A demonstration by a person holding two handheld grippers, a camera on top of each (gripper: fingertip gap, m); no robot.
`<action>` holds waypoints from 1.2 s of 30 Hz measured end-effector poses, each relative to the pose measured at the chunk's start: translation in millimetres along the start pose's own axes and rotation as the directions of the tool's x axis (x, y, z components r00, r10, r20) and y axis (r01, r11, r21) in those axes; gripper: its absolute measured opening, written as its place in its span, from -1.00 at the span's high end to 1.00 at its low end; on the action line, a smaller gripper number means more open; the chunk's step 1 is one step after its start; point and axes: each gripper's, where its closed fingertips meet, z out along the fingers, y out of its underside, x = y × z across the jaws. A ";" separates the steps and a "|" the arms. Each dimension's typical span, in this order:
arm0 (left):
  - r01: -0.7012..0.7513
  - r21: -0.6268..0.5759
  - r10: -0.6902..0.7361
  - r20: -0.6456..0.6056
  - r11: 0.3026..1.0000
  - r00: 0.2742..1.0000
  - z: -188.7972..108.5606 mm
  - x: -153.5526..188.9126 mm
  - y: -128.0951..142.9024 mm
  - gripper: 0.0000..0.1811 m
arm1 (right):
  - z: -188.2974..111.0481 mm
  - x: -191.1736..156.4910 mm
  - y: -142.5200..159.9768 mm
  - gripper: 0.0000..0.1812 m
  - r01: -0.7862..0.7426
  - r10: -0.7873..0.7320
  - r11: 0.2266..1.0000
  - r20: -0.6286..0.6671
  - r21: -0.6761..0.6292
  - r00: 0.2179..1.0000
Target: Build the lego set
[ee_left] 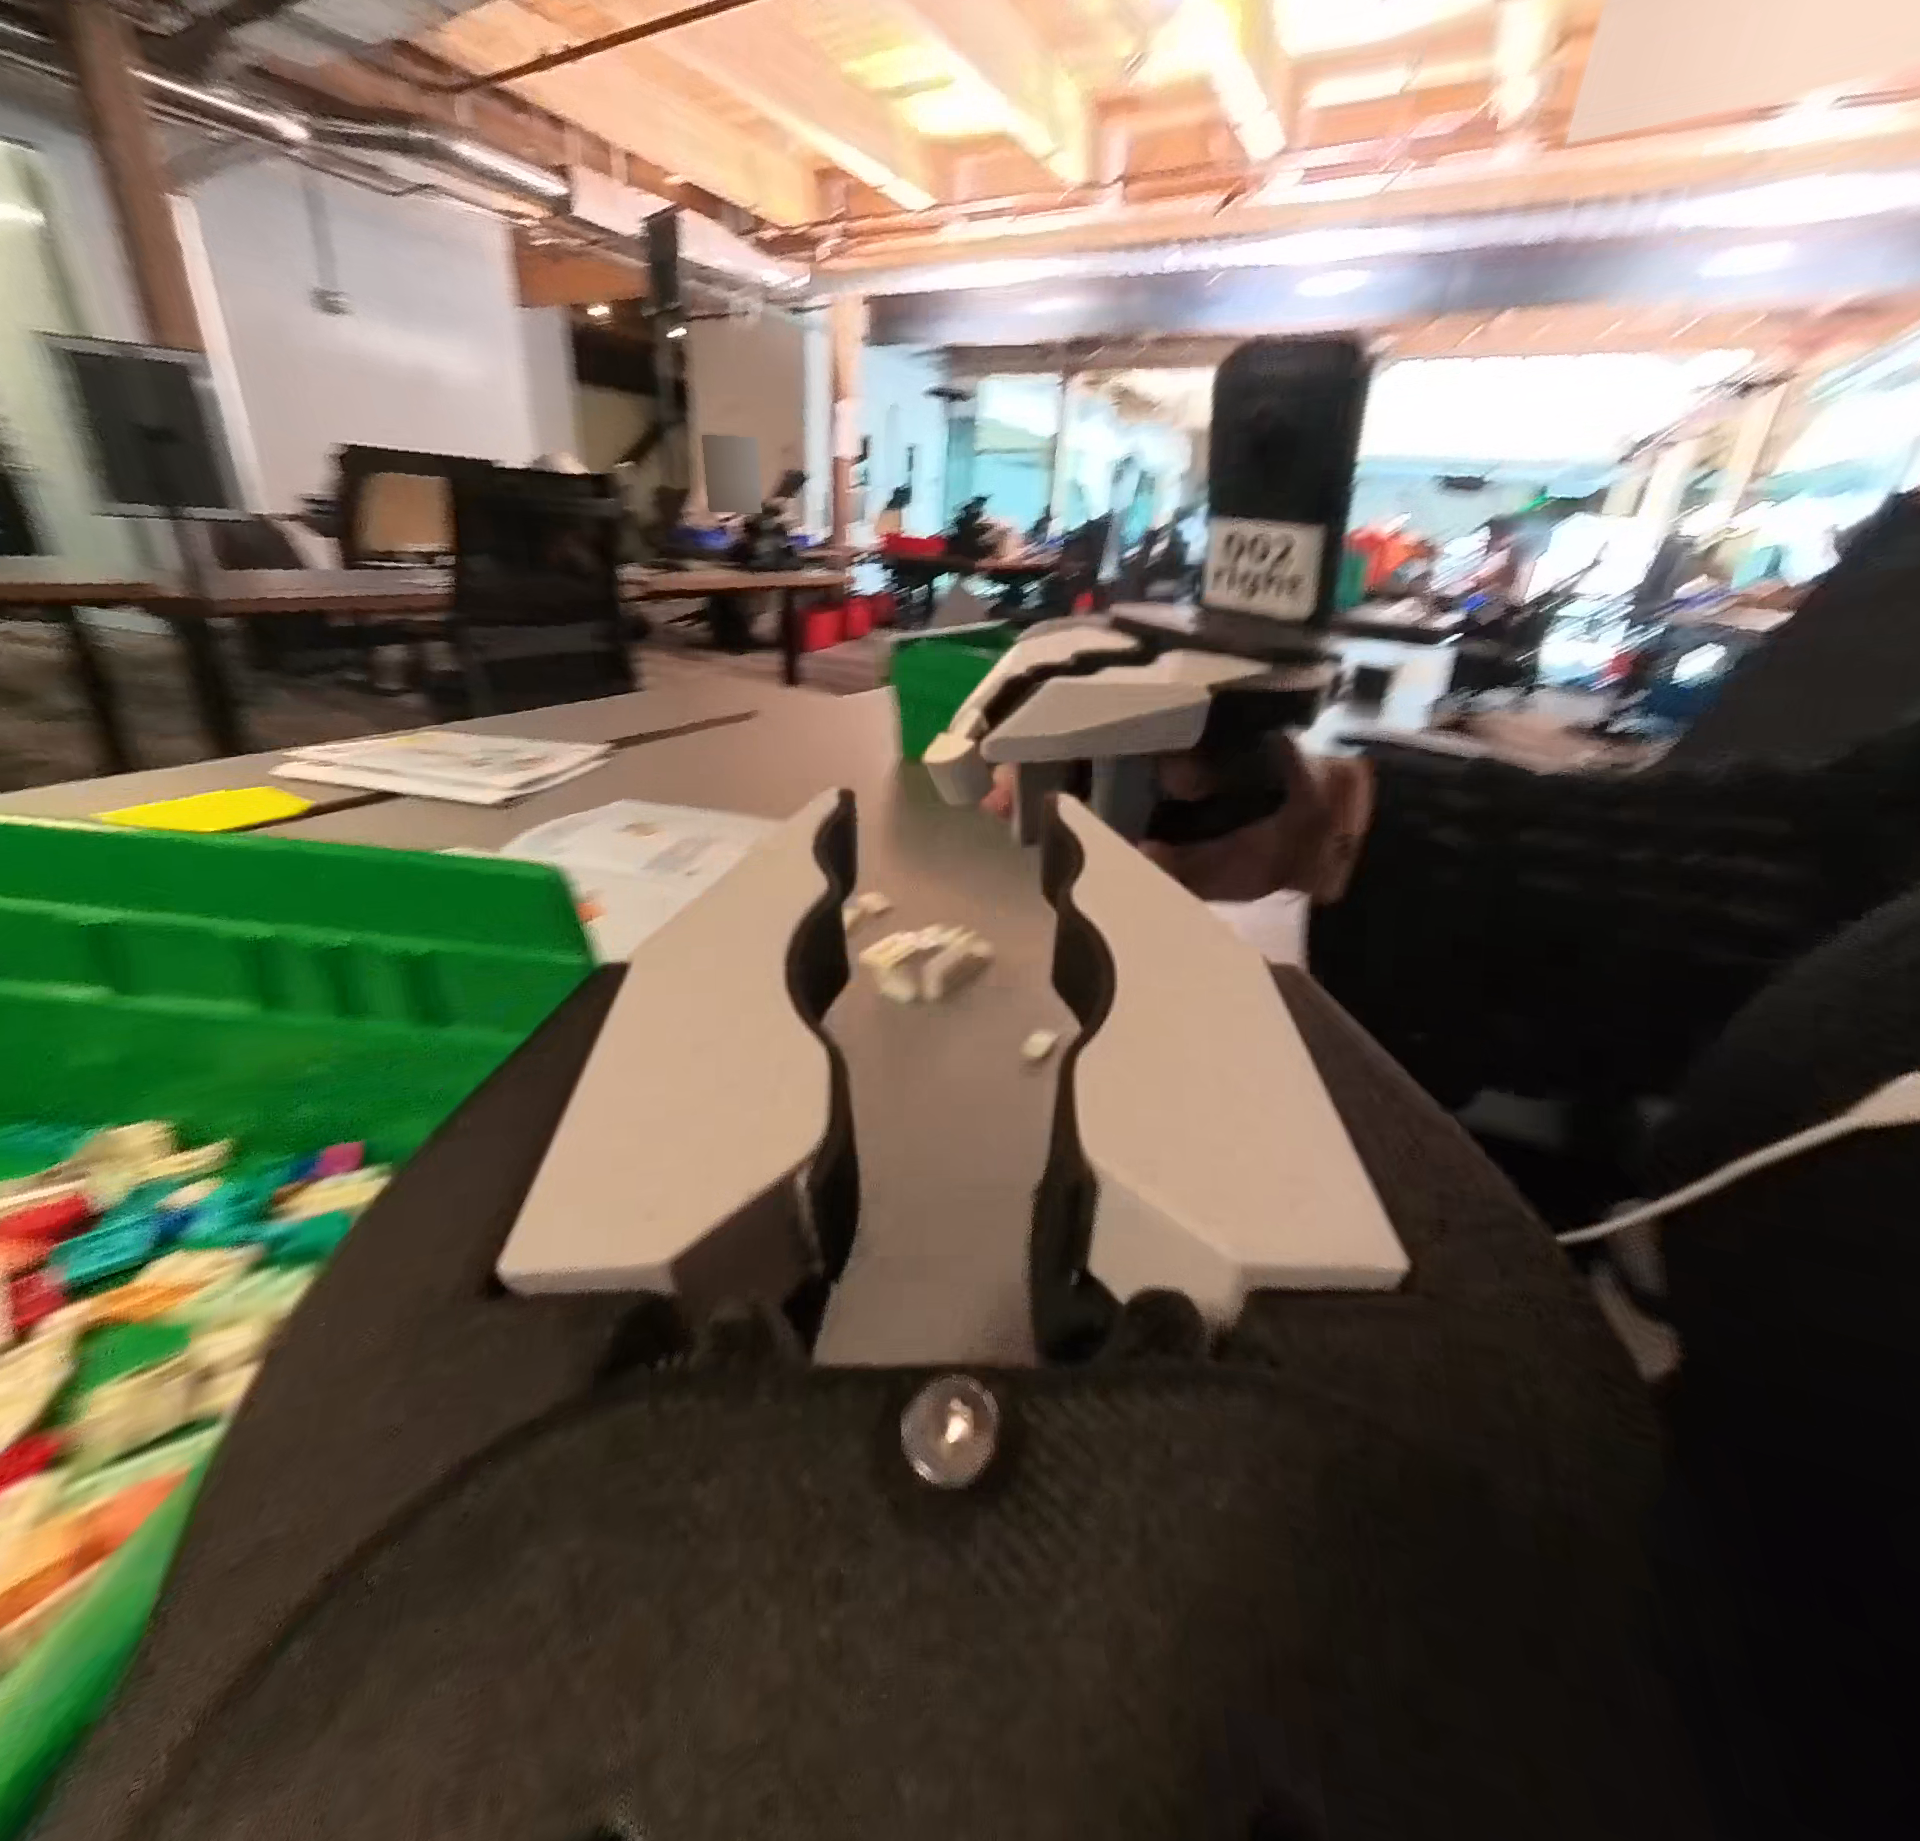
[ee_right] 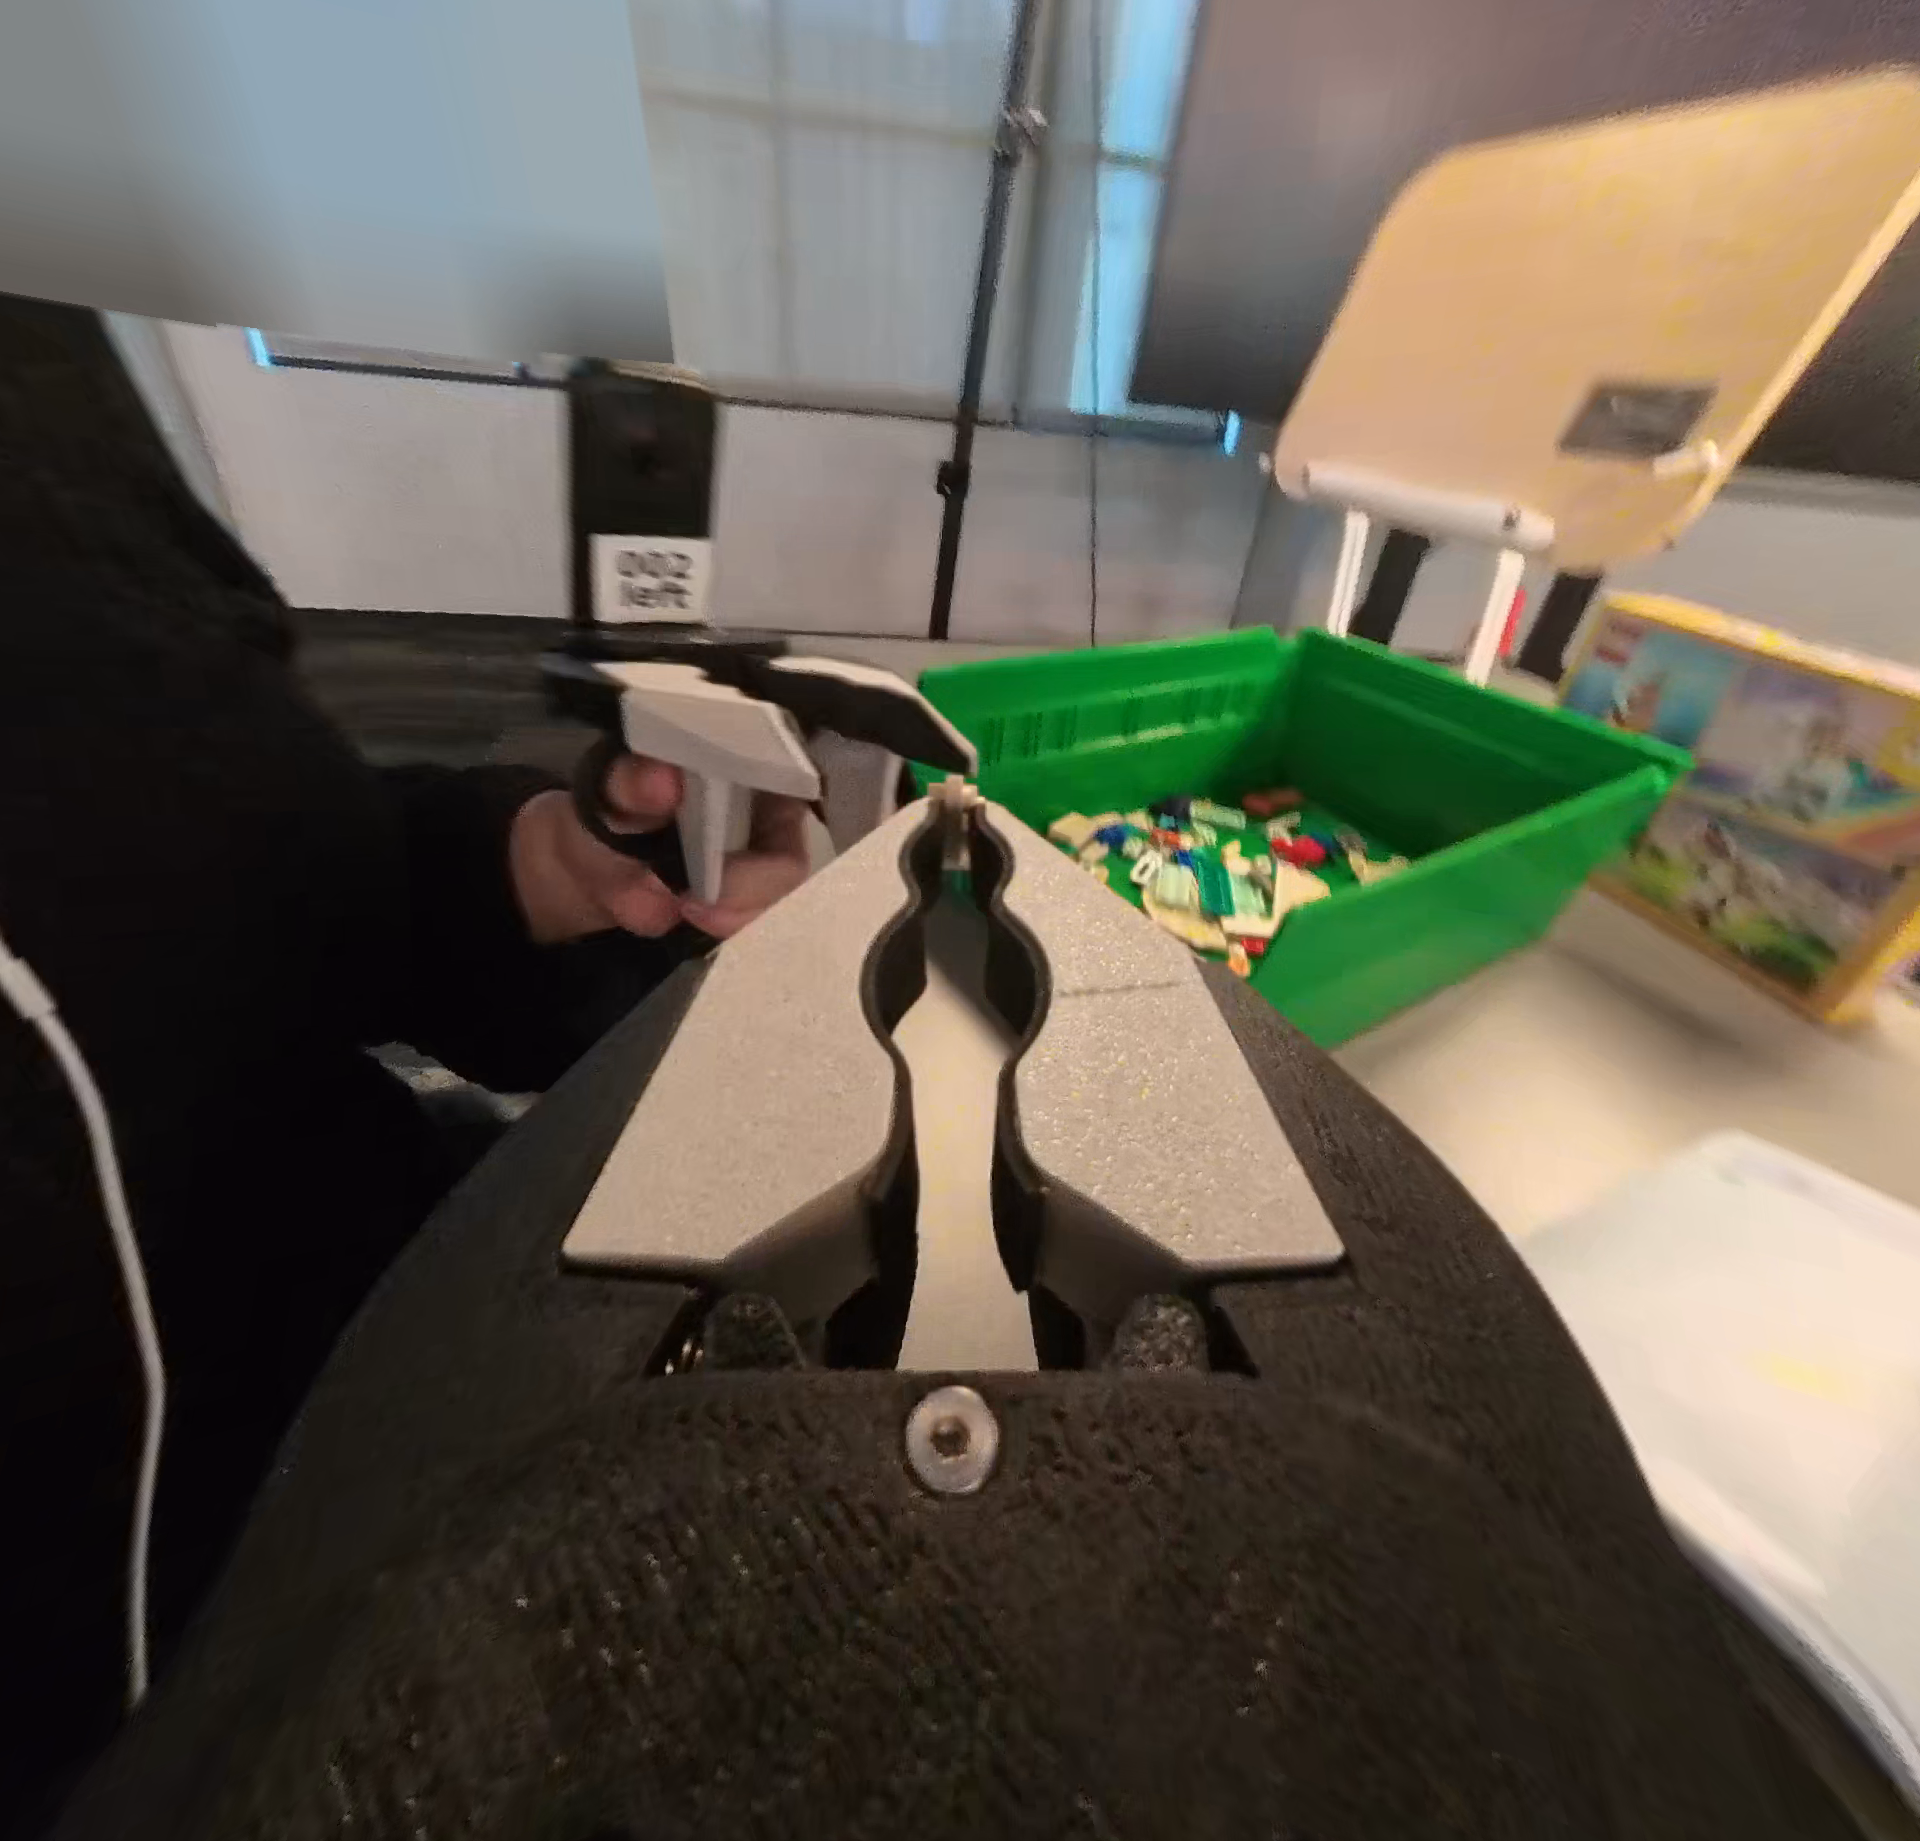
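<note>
My left gripper (ee_left: 951,820) is open and empty, held above the grey table (ee_left: 727,742). Between its fingers I see a small cluster of cream bricks (ee_left: 925,960) lying on the table, with one loose cream piece (ee_left: 1039,1043) nearer. My right gripper (ee_right: 954,799) is shut on a small cream lego piece (ee_right: 954,804) at its fingertips. It also shows in the left wrist view (ee_left: 961,778), raised ahead and to the right. The left gripper (ee_right: 935,742) shows in the right wrist view, held by a hand (ee_right: 623,856).
A green bin (ee_right: 1455,856) holds several mixed coloured bricks (ee_right: 1205,877); it also shows at my left (ee_left: 260,950). Instruction sheets (ee_left: 447,763) and a yellow card (ee_left: 208,809) lie on the table. A lego box (ee_right: 1766,804) and a tablet on a stand (ee_right: 1558,337) stand at the right. Both grippers' tips are close together, under 4 cm apart.
</note>
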 end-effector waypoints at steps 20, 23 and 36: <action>0.667 -0.178 -0.658 -0.471 0.723 0.588 8.6 37.9 -17.6 0.65 | -5.1 -46.0 -24.3 0.98 0.188 -0.205 0.976 0.176 0.109 0.963; 0.772 -0.318 -0.766 -0.561 0.550 0.314 2.7 48.8 -29.5 0.72 | -4.7 -50.8 -30.8 0.97 0.221 -0.240 0.968 0.185 0.119 0.953; 0.762 -0.236 -0.744 -0.512 0.602 0.429 3.4 32.0 -20.8 0.83 | -15.7 -17.0 -18.5 0.84 0.166 -0.165 0.986 0.043 -0.019 0.985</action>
